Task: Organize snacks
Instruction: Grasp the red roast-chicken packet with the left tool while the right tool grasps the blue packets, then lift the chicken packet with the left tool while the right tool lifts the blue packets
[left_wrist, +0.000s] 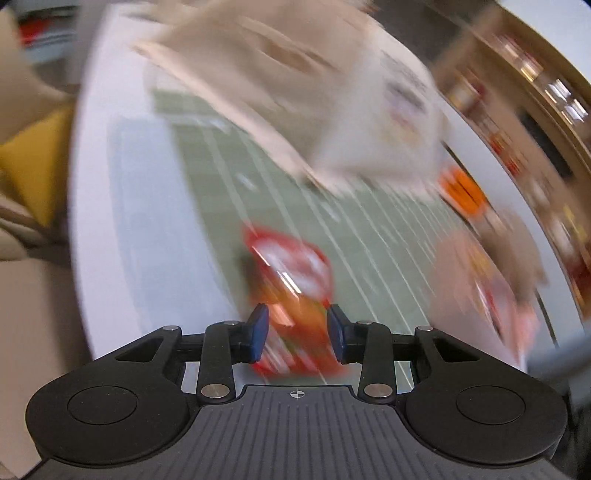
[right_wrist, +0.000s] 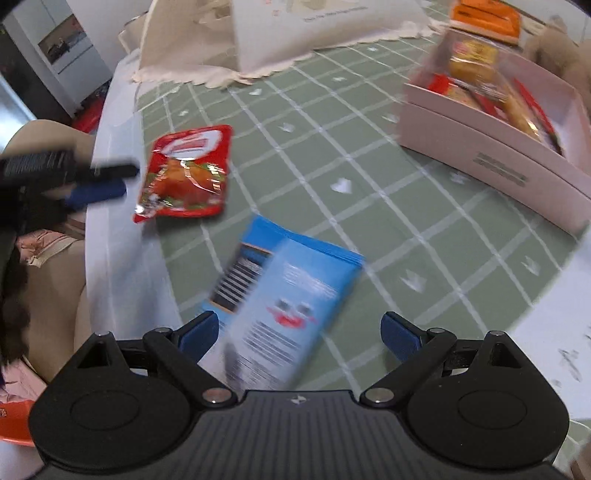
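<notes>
A red snack packet lies on the green checked tablecloth. My left gripper is open with its blue fingers on either side of the packet's near end; the view is blurred. In the right wrist view the same packet lies left of centre, with the left gripper just left of it. A blue snack box lies on the cloth in front of my right gripper, which is wide open above its near end. A pink open box at the right holds several snacks.
A white paper bag on a cream cloth stands at the back of the table. An orange packet lies behind the pink box. The white table edge runs down the left, with a person's lap beyond it.
</notes>
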